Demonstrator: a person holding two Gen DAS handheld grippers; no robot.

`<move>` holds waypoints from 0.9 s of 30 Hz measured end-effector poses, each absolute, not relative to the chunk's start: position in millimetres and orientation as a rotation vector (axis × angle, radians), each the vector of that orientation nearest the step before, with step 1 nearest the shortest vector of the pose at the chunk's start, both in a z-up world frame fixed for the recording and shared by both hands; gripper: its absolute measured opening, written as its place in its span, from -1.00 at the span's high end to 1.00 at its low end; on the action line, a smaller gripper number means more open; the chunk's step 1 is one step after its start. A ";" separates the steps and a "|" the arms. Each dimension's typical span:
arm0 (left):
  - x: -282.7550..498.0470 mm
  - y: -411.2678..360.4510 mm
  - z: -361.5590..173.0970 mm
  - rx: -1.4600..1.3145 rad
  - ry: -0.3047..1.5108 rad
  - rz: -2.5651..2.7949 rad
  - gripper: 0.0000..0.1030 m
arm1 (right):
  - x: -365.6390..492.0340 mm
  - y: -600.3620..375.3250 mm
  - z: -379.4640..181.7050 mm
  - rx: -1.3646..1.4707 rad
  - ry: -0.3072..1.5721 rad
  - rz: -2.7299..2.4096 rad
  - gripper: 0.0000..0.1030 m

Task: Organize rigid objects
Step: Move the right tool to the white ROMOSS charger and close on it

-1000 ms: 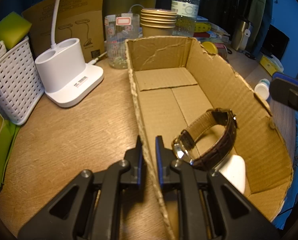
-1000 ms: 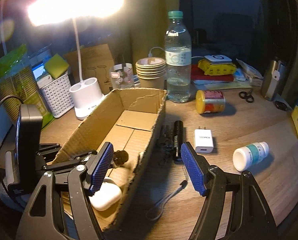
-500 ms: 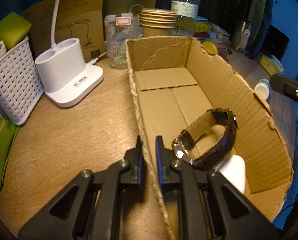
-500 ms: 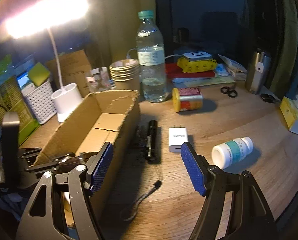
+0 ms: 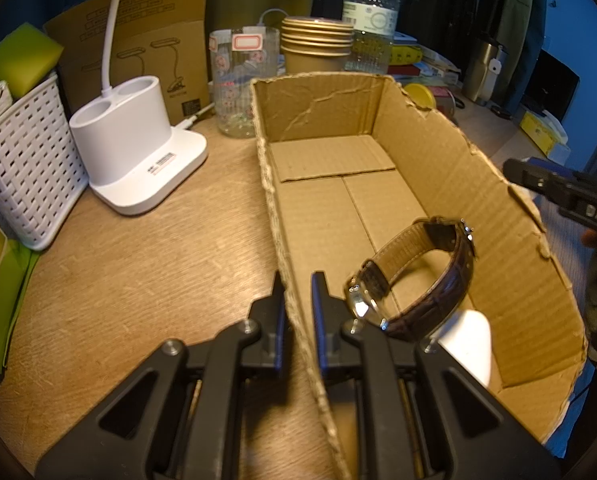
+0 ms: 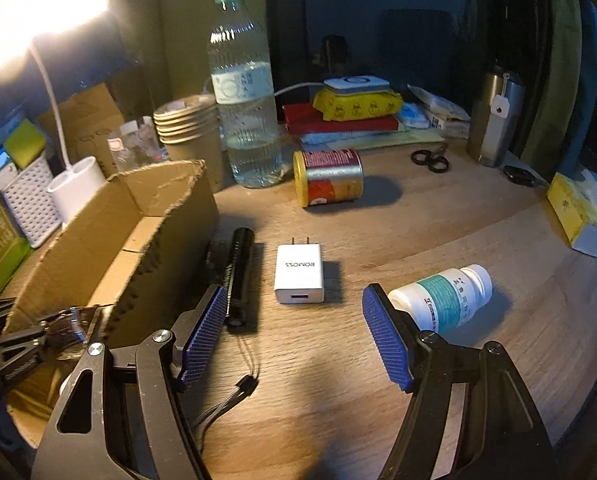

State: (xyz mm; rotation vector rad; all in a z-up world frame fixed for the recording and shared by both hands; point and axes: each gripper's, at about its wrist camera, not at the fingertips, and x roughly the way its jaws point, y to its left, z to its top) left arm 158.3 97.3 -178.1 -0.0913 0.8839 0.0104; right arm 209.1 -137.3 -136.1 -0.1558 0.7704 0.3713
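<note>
My left gripper (image 5: 298, 294) is shut on the left wall of an open cardboard box (image 5: 282, 216). Inside the box lie a brown leather watch (image 5: 418, 276) and a white case (image 5: 464, 340). My right gripper (image 6: 294, 332) is open and empty above the wooden desk, right of the box (image 6: 98, 248). In front of it lie a black flashlight (image 6: 238, 272), a white charger plug (image 6: 299, 273) and a white pill bottle (image 6: 442, 298) on its side. The right gripper also shows at the right edge of the left wrist view (image 5: 558, 190).
A red and yellow can (image 6: 328, 178) lies on its side behind the charger. A water bottle (image 6: 244, 92), stacked paper cups (image 6: 190, 128), a white lamp base (image 5: 134, 148), a white basket (image 5: 18, 160), scissors (image 6: 430, 159), a steel tumbler (image 6: 494, 120) and a yellow box (image 6: 578, 216) surround the area.
My right gripper has swung right, away from the box, and now faces the flashlight, charger and pill bottle. The left gripper has held still on the box wall.
</note>
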 end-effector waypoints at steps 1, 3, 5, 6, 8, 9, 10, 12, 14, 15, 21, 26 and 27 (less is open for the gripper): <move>158.3 97.3 -178.1 -0.091 0.884 0.010 0.76 | 211.7 -137.4 -138.4 -0.159 0.775 0.370 -0.42; 158.3 97.4 -178.1 -0.091 0.884 0.010 0.76 | 216.6 -137.1 -142.5 -0.163 0.780 0.366 -0.42; 158.3 97.3 -178.1 -0.091 0.884 0.011 0.76 | 221.6 -137.3 -146.5 -0.167 0.787 0.363 -0.42; 158.3 97.4 -178.1 -0.091 0.884 0.011 0.76 | 223.9 -137.4 -147.9 -0.168 0.789 0.362 -0.42; 158.3 97.4 -178.1 -0.091 0.884 0.010 0.76 | 229.1 -137.1 -150.4 -0.171 0.794 0.360 -0.42; 158.3 97.4 -178.1 -0.092 0.884 0.010 0.76 | 231.5 -136.5 -151.6 -0.172 0.796 0.360 -0.42; 158.5 97.0 -178.5 -0.092 0.884 0.010 0.76 | 234.0 -136.0 -152.5 -0.173 0.799 0.361 -0.42; 158.3 97.1 -178.3 -0.092 0.884 0.010 0.76 | 239.0 -133.8 -154.7 -0.181 0.804 0.363 -0.42; 158.3 97.4 -178.1 -0.092 0.884 0.010 0.76 | 244.8 -131.2 -158.3 -0.190 0.810 0.360 -0.42; 158.3 97.4 -178.1 -0.092 0.884 0.010 0.76 | 247.4 -130.0 -160.1 -0.193 0.815 0.358 -0.42; 158.3 97.5 -178.0 -0.092 0.884 0.010 0.76 | 256.1 -123.5 -168.3 -0.218 0.825 0.351 -0.42; 158.3 97.4 -178.1 -0.092 0.884 0.011 0.76 | 256.0 -116.0 -170.7 -0.255 0.829 0.356 -0.27; 158.3 97.5 -178.1 -0.092 0.884 0.010 0.76 | 256.0 -115.6 -171.0 -0.259 0.829 0.358 -0.24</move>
